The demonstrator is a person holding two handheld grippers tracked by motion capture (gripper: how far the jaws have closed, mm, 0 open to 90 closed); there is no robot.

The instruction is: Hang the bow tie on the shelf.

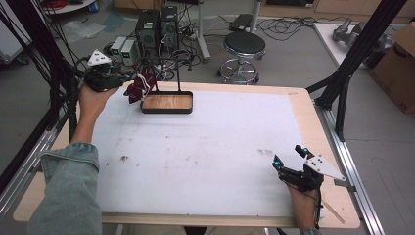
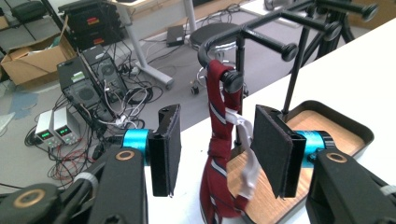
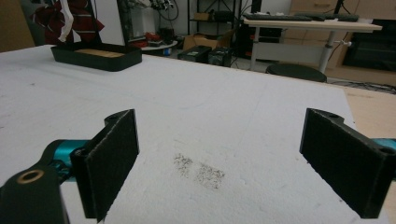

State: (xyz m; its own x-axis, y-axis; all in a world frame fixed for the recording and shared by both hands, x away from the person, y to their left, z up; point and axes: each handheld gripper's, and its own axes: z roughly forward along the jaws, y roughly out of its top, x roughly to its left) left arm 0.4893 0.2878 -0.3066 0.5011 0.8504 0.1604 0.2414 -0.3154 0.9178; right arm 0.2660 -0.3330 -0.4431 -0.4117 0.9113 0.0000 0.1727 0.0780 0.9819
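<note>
The left gripper [image 2: 212, 151] is spread open with its jaws on either side of a dark red striped tie [image 2: 219, 140], not yet touching it. The tie hangs from a peg of a black rack [image 2: 261, 35] at the far left of the table [image 1: 205, 142], and its lower part bunches at the near left edge of the rack's wooden tray [image 2: 327, 126]. A white label [image 2: 245, 154] dangles from the tie between the jaws. In the high view the left gripper [image 1: 122, 78] is just left of the tie [image 1: 139, 88].

The right gripper [image 3: 219, 158] is also spread open and holds nothing; it rests low over the white table cover at the near right [image 1: 288, 159], well apart from the rack, above a small dark smudge [image 3: 201, 170].

The step in hand looks like the reach for the tie, either to take it off the peg or to settle it there. The next move would call for closing the jaws on the cloth itself, not on the loose label, and lifting it clear of the peg's knob so that the rack does not tip.
</note>
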